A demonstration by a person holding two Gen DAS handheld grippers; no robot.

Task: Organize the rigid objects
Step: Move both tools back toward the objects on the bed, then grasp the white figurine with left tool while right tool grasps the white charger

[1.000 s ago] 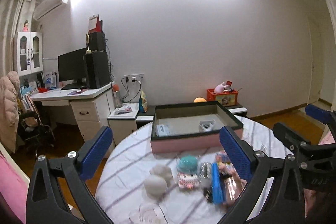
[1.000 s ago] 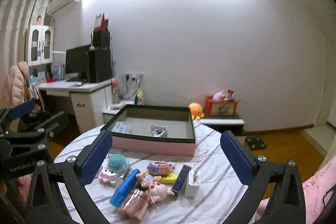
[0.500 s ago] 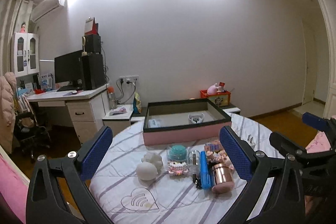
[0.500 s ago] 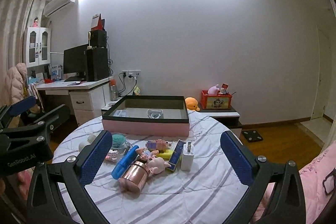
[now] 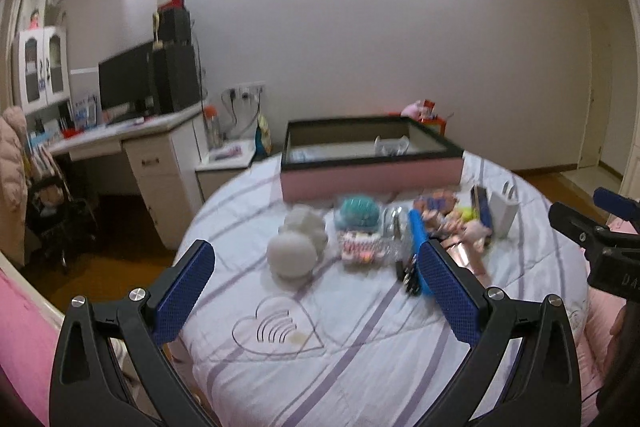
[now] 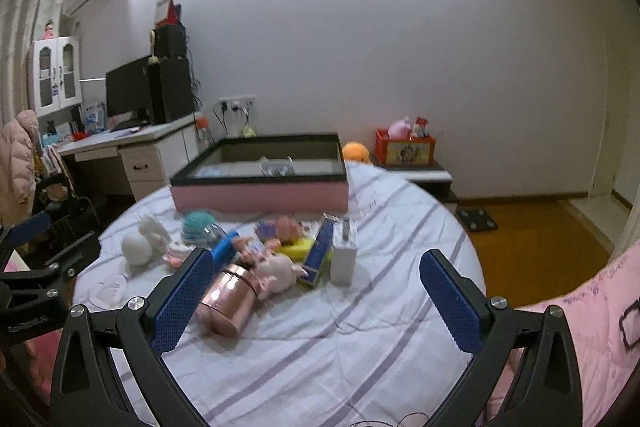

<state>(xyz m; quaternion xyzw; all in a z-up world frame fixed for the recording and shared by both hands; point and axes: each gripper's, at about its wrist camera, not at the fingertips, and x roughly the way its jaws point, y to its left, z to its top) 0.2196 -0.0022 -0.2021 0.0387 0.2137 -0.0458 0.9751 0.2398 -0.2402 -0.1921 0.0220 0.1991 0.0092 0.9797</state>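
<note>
A pink box with a black rim (image 5: 370, 175) (image 6: 260, 193) stands at the far side of a round table with a striped cloth (image 5: 360, 339) (image 6: 360, 327). In front of it lies a cluster of small objects: a white round toy (image 5: 291, 254) (image 6: 138, 249), a teal round item (image 5: 359, 211) (image 6: 198, 221), a blue bar (image 5: 416, 227), a copper cup on its side (image 6: 228, 301), a pink pig figure (image 6: 276, 269) and a white charger block (image 5: 503, 213) (image 6: 344, 259). My left gripper (image 5: 316, 283) and right gripper (image 6: 316, 295) hover open above the near cloth, holding nothing.
A desk with a monitor and a speaker (image 5: 160, 95) (image 6: 156, 99) stands at the left wall. A low cabinet carries an orange toy box (image 6: 404, 151). A chair with a pink coat (image 5: 16, 155) is at far left, pink bedding (image 6: 568, 347) at right, wooden floor beyond.
Both views have tilted down and drawn closer to the table, so the cluster of objects sits higher and larger in frame. Both grippers stay open.
</note>
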